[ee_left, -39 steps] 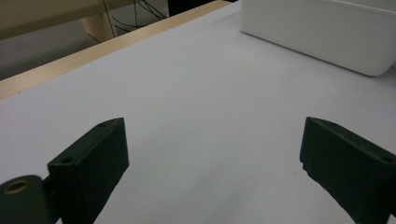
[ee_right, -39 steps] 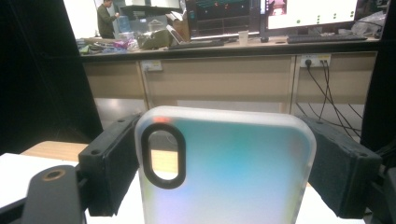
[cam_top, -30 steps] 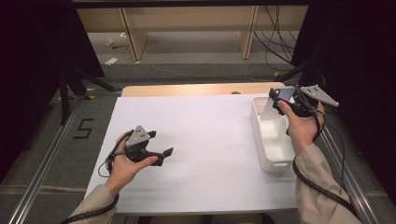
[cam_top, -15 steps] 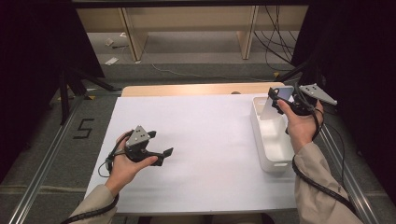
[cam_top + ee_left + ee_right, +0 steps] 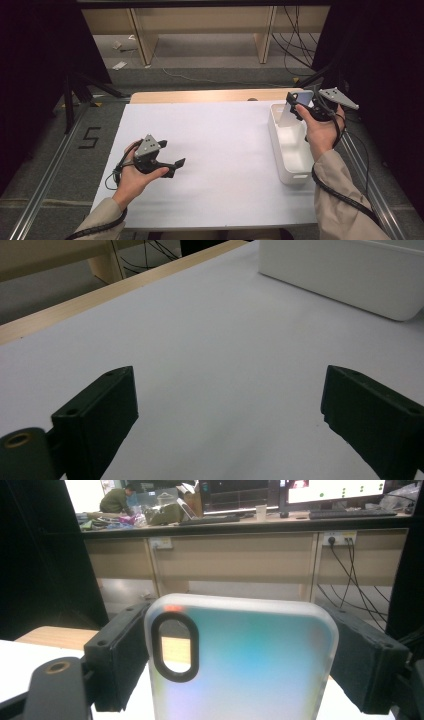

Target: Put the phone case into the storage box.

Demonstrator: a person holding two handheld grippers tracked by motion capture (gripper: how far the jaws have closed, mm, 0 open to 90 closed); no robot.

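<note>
Right gripper view: phone case (image 5: 240, 660) clamped upright between right gripper (image 5: 240, 665) jaws.

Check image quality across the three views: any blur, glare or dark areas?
High view: even light on the white table, both sides fall into black, slightly soft. Left gripper view: jaws sharp, bin a little soft, no glare. Right gripper view: phone case up close is blurred with a pale sheen; monitor behind is blown out.
</note>
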